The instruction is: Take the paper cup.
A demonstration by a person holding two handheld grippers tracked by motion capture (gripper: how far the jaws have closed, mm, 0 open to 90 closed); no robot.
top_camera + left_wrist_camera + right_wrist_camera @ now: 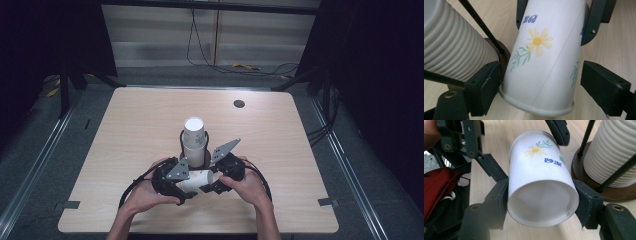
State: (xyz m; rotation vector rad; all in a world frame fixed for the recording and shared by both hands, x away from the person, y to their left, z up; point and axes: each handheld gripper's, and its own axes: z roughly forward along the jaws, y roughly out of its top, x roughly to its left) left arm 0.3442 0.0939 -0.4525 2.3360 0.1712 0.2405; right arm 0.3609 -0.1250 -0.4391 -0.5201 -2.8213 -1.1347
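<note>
Wooden table [130,135], mostly bare. Mid-table a dark wooden holder base [614,191] with black upright rods carries a stack of ribbed white cups [194,135], standing upright. Just in front of it, near the person's edge, both hands hold one paper cup [196,180] with a daisy print, lying on its side between the two grippers. Right gripper [541,197] is clamped on the cup at the bottom end, pads pressing the wall on both sides. Left gripper [536,87] has its jaws spread: the rim end sits between them, a clear gap shows at one pad, and the other sits right at the rim, contact unclear, so no grip there. Handling call: cup is light, thin-walled, crushes easily near the open rim, and the coated paper is probably slick. Best hold is low by the bottom, where the base disc stiffens it, with light squeeze only.
</note>
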